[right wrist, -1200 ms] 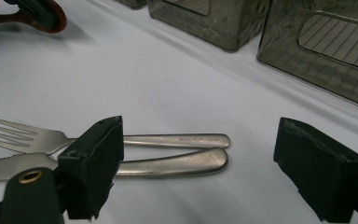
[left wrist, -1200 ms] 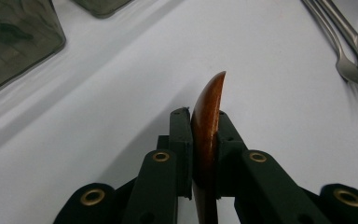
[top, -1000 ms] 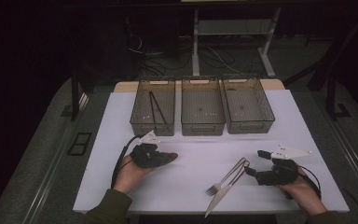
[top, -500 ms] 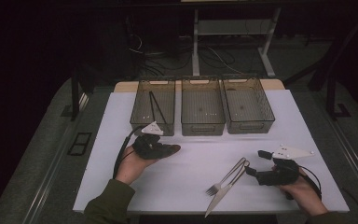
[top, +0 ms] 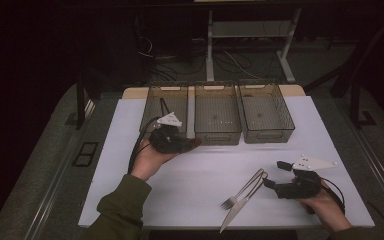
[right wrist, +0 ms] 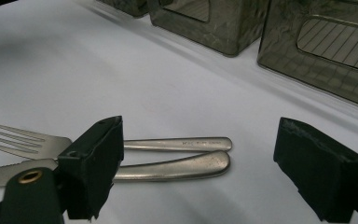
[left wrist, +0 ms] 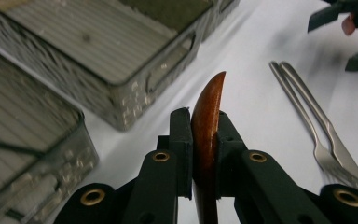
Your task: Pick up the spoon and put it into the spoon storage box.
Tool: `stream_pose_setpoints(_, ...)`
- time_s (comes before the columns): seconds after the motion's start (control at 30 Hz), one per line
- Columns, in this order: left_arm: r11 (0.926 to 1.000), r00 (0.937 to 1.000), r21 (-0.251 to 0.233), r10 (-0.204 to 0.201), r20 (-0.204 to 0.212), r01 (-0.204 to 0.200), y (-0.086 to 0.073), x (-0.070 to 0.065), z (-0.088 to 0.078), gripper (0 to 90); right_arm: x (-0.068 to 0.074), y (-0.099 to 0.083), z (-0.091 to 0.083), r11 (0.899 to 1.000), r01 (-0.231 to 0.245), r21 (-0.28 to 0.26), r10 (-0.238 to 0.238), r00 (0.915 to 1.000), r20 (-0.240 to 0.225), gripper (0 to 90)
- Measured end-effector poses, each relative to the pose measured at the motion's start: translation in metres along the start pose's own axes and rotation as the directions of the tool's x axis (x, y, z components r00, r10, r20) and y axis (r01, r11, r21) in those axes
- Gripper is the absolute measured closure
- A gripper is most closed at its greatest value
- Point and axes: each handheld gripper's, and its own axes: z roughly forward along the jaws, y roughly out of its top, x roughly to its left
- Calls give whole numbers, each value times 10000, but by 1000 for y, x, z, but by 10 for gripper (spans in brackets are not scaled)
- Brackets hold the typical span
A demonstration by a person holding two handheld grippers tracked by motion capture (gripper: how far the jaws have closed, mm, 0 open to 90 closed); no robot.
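Note:
My left gripper [top: 187,144] is raised just in front of the left bin [top: 163,106] and the middle bin [top: 217,113]. It is shut on a brown wooden utensil [left wrist: 208,116], whose rounded tip sticks out past the pads. A steel fork [top: 241,191] and knife [top: 236,210] lie side by side on the white mat [top: 190,185] at the front right. My right gripper [top: 274,173] rests by their handle ends, open, with the fork handle [right wrist: 177,143] and knife handle [right wrist: 182,167] lying on the mat between and beyond its jaws, untouched.
Three clear bins stand in a row at the back of the mat; the right bin [top: 266,111] is the third. A thin dark utensil [top: 163,107] lies in the left bin. Dark floor and table legs lie beyond.
My left gripper has lifted off the mat and moved away from the person toward the bins, with the wooden utensil in it. The right gripper, fork and knife have stayed put.

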Motion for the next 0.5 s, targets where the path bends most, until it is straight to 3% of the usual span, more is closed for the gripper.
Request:
stream_pose_setpoints(0.3,9997,9997,-89,230,-52,-230,25,3,10,804,-1,0,-1,10000,-36,-89,36,10000,-3,151)
stream_pose_setpoints(0.5,9986,9997,-484,210,-129,-216,40,6,22,804,-1,0,-3,9998,-93,-158,94,10000,34,151)
